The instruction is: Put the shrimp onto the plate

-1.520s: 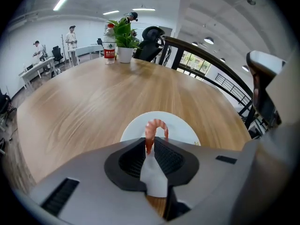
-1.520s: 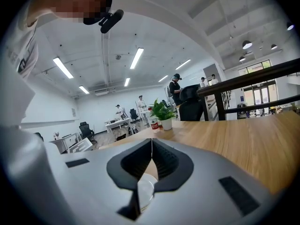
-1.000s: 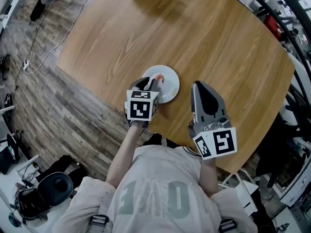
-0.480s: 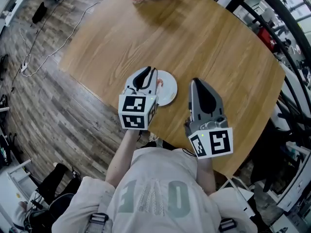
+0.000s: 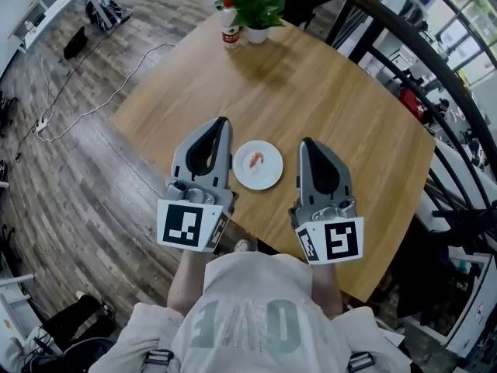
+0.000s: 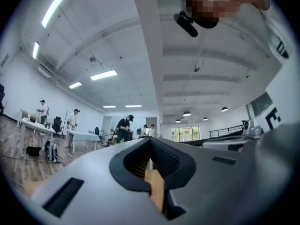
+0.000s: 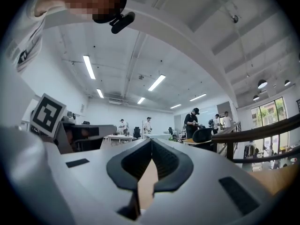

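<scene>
A small pink shrimp (image 5: 255, 159) lies on the white plate (image 5: 268, 176) near the front edge of the round wooden table (image 5: 342, 92). My left gripper (image 5: 220, 123) is held up just left of the plate, shut and holding nothing. On the plate's right my right gripper (image 5: 307, 143) is also shut and holding nothing. Both gripper views point up into the room: the left gripper (image 6: 150, 141) and the right gripper (image 7: 152, 141) show closed jaws with nothing between them, and neither plate nor shrimp.
A potted green plant (image 5: 253, 8) and a small bottle (image 5: 228, 31) stand at the table's far edge. Black railings (image 5: 404, 45) run along the right. Cables (image 5: 85, 84) lie on the plank floor at left. People stand at desks (image 6: 75, 125) far off.
My left gripper has pulled back from the plate and lifted off to its left, with the shrimp left lying on the plate. Both grippers now sit higher, flanking the plate.
</scene>
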{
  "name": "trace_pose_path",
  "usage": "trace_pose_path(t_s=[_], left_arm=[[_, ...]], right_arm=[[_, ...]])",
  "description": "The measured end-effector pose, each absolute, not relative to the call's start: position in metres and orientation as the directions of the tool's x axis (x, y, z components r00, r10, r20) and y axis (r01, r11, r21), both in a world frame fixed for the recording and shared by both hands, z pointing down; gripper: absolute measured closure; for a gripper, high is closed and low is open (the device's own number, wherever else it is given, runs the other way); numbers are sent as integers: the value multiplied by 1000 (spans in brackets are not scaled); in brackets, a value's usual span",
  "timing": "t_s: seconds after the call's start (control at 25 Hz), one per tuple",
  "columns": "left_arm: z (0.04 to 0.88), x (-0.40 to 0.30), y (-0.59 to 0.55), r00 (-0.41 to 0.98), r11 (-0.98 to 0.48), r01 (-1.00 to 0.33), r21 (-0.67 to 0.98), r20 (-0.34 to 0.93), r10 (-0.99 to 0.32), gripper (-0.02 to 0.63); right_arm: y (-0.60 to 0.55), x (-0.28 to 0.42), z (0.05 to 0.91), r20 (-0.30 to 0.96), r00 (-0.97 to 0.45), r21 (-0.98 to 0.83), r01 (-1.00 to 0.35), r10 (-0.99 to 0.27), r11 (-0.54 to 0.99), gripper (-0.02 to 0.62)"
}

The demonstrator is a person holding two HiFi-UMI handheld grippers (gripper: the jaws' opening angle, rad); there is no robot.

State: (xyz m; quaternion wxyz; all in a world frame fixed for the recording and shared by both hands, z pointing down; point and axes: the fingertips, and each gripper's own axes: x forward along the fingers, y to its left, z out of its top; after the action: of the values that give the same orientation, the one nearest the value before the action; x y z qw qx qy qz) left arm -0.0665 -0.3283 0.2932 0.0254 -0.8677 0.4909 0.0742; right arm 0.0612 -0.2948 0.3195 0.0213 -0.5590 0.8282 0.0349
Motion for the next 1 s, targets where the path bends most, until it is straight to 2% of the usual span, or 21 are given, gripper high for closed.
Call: trace_pose_path(t_s=[0.16,0.28,0.52,0.76,1.0], left_arm=[[252,-83,-301,505,-533,-846,33,-272,-819,597],[238,-86,-284,511,-541,-841,13,-309,-802,597],[239,-65,-261,667,-693,-720,-35,-312,-677,597],[234,-61,-248,695,-713,-696,-84,-326,-641,597],[231,-65,-243,701,-725,-686,-64,-326,-635,597]], right_arm=[[-276,42,299,-108,-386,165,-916,-916,366,577],[-263,31,286,-134,-386,209,-911,-913,355,577],[-254,16,282,-151,-409,231,-900,-900,370,577],[-243,9,283,-147,-410,213,-902,-900,376,575],[-236,4,276,-152,-418,206,-900,-896,385,575]])
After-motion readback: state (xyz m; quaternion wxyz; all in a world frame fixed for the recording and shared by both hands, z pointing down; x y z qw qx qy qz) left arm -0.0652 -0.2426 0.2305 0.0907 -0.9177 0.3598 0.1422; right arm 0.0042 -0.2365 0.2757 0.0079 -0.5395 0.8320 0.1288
